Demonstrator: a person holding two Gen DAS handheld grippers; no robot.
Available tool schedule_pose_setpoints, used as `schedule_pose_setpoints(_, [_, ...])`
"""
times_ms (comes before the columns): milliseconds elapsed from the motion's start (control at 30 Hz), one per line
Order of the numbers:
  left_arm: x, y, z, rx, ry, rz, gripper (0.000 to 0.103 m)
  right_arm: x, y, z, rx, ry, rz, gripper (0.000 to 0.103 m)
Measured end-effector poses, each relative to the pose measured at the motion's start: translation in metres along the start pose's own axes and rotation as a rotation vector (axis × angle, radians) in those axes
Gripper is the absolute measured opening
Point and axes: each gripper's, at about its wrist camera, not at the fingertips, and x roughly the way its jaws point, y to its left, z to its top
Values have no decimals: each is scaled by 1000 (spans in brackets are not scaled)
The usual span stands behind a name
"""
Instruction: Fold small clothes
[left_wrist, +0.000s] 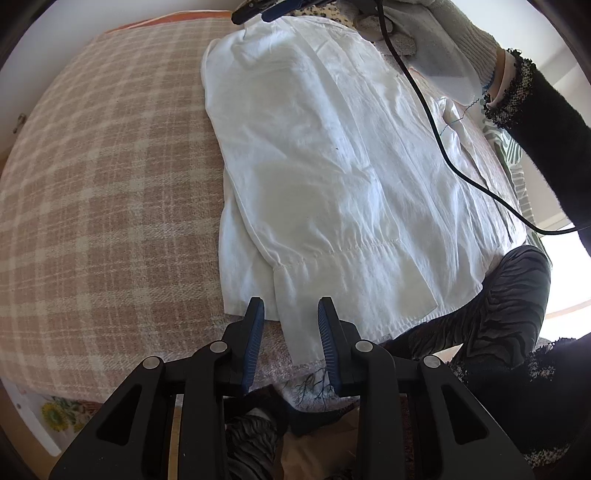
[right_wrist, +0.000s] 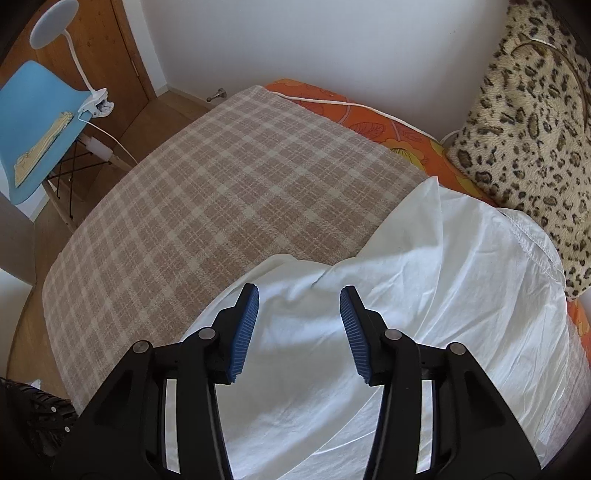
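So the white shirt (left_wrist: 332, 177) is lying flat on the plaid blanket (left_wrist: 110, 184) on the bed, long axis running from the near edge by the left gripper (left_wrist: 291, 314) up toward the leopard-print cushion (right_wrist: 535, 129) at the far end. It's already folded in on itself lengthwise, a stitched hem crossing it near the bottom, with a narrow flap hanging off the bed edge. Fabric's thin, wrinkly, plain white. The left gripper's fingers are spread, with that flap's edge in the gap but not pinched. The right gripper (right_wrist: 299, 299) hovers over the shirt's far end, fingers wide apart, nothing gripped.
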Motion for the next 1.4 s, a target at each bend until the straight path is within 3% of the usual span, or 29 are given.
schedule_pose_setpoints(167, [8,-4,-4,8,31,-1,28,28,8,-5,9,42,-30,49])
schedule_pose_setpoints(267, [8,-9,-6,22,23,14,28,44,0,-13,29,54,-112,49])
schedule_pose_setpoints(333, [6,-12,-5,39,15,32,28,42,-10,-18,64,44,-105,49])
schedule_pose_setpoints(433, [-10,-18,-4,48,-58,56,28,15,-24,-29,128,-1,-75,49])
schedule_pose_setpoints(600, [-31,-34,13,109,-180,31,25,-25,-22,-61,116,-32,1,49])
schedule_pose_setpoints(767, [-1,-58,31,191,-145,-3,25,-15,7,-85,11,8,-41,49])
schedule_pose_setpoints(900, [23,-67,30,223,-93,-12,25,5,9,-99,41,25,-63,49])
schedule_pose_setpoints(1033, [39,-64,20,255,-62,8,25,10,14,-105,42,-38,-106,51])
schedule_pose_setpoints(1133, [39,-70,14,324,-58,39,25,7,5,-105,114,-52,-65,53])
schedule_pose_setpoints(1267, [32,-78,5,370,-32,24,25,-19,-12,-112,248,-103,4,53])
schedule_pose_setpoints(1400, [11,-84,12,366,-86,11,25,-62,-38,-131,336,-174,14,53])
